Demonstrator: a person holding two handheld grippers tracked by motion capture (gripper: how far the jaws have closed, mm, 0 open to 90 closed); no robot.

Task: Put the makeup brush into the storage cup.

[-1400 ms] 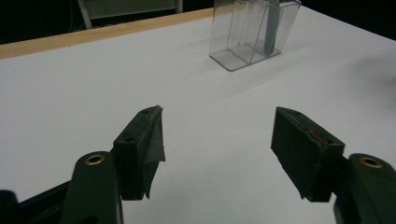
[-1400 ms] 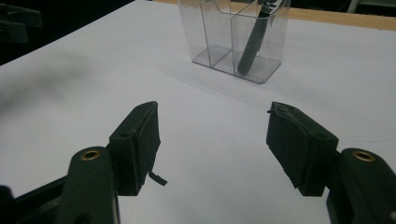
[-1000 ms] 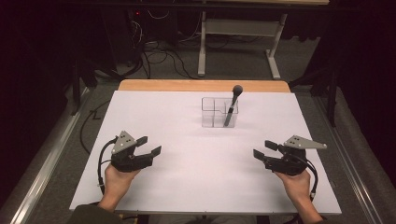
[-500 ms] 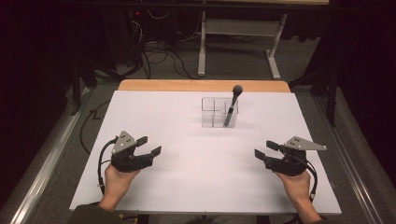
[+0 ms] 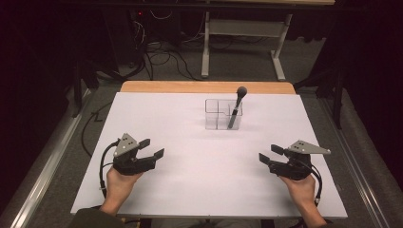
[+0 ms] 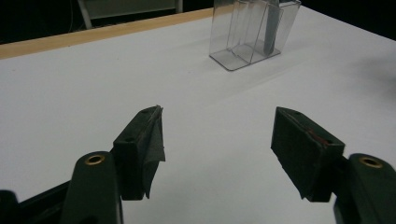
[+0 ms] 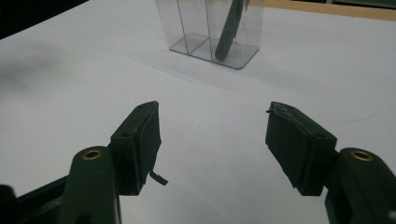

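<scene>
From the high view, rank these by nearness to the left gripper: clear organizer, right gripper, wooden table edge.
1. Clear organizer: ahead and to the right of the left gripper, mid-table, with a dark brush standing in it.
2. Right gripper: across the white sheet, near side.
3. Wooden table edge: far side, too close to the right gripper to rank surely.

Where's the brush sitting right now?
In the high view the brush stands tilted in the right compartment of the clear organizer, at the table's far centre, ahead of both open hand-held grippers.
</scene>
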